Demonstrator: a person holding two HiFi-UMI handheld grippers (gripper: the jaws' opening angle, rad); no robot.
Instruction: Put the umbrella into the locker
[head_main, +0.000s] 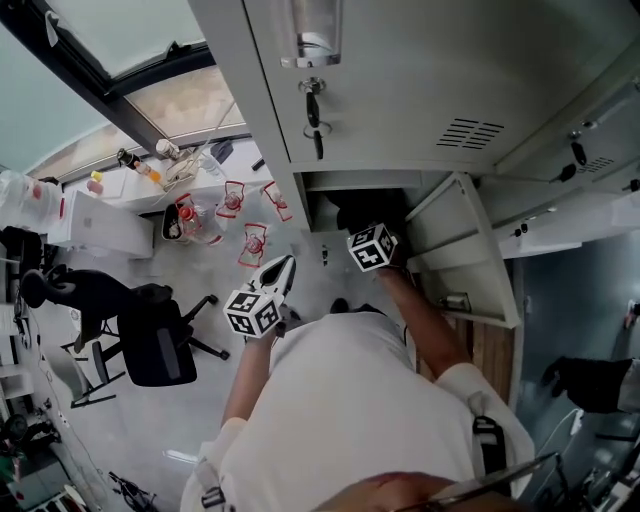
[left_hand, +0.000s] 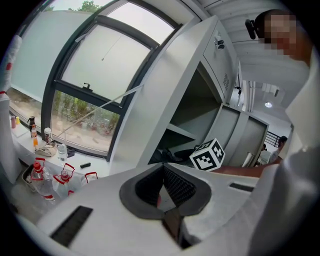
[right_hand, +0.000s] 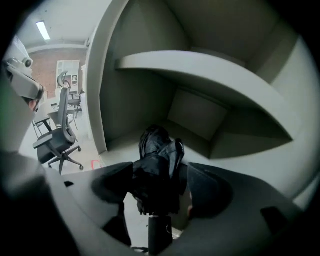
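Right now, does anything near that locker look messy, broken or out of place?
Nothing broken or spilled. Only the black umbrella, inside the open locker between the parted jaws of the right gripper, looks rumpled, its fabric bunched loosely.

This looks like an office or lab workroom. A bank of grey steel lockers (head_main: 400, 90) stands ahead of the right gripper (right_hand: 160, 187). A black swivel office chair (head_main: 150, 340) sits left of the left gripper (head_main: 283, 268), with tall windows (left_hand: 90, 85), a white counter (head_main: 130, 190) and water bottles (head_main: 186, 218) beyond it.

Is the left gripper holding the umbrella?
No, the fingers of the left gripper meet with nothing between them; the umbrella lies between those of the right gripper.
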